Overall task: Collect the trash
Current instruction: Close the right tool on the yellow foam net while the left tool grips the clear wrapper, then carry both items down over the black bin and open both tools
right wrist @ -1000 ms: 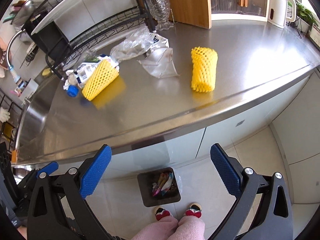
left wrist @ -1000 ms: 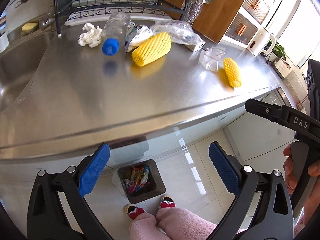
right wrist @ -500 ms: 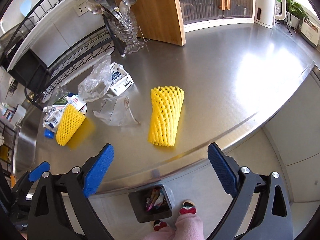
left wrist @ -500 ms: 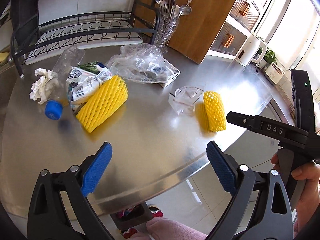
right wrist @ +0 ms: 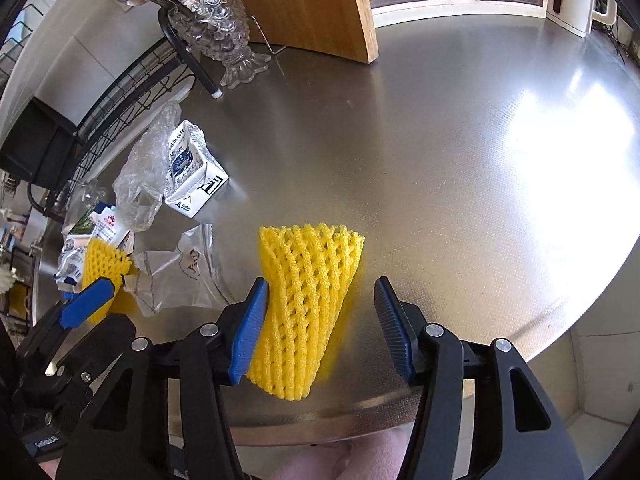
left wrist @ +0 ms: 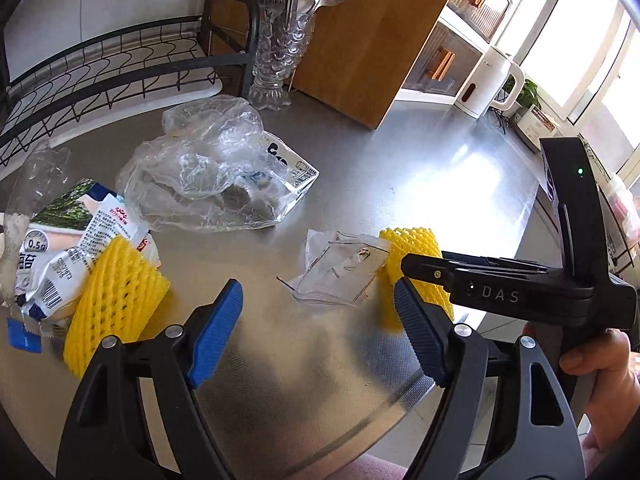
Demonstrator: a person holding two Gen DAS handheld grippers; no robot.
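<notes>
Our right gripper (right wrist: 318,326) has its jaws closing around the yellow foam net (right wrist: 306,308) that lies near the front edge of the steel counter (right wrist: 460,152). One pad (right wrist: 248,330) already touches the net's side; the other stands clear of it, so nothing is clamped yet. We straddle the net across its narrow width, probably because soft foam squashes easily there and gives both pads a flat hold.

Our left gripper (left wrist: 316,330) hovers over bare counter with its jaws apart and narrowing, nothing between them. It points toward the crumpled clear wrapper (left wrist: 340,270) just ahead, which lies against the same net, so we judge that wrapper to be its target.

Further out sits the rest of the trash: a second foam net (left wrist: 116,300) to the left, resting on a printed packet (left wrist: 70,256), and behind them a crumpled plastic bag (left wrist: 208,172) draped over a small carton (right wrist: 192,176). A clear bottle (left wrist: 36,176) lies at the far left.

Beyond the trash stand a glass utensil holder (left wrist: 280,52), a wire dish rack (left wrist: 100,76) and a wooden board (left wrist: 372,40), which we leave alone.
</notes>
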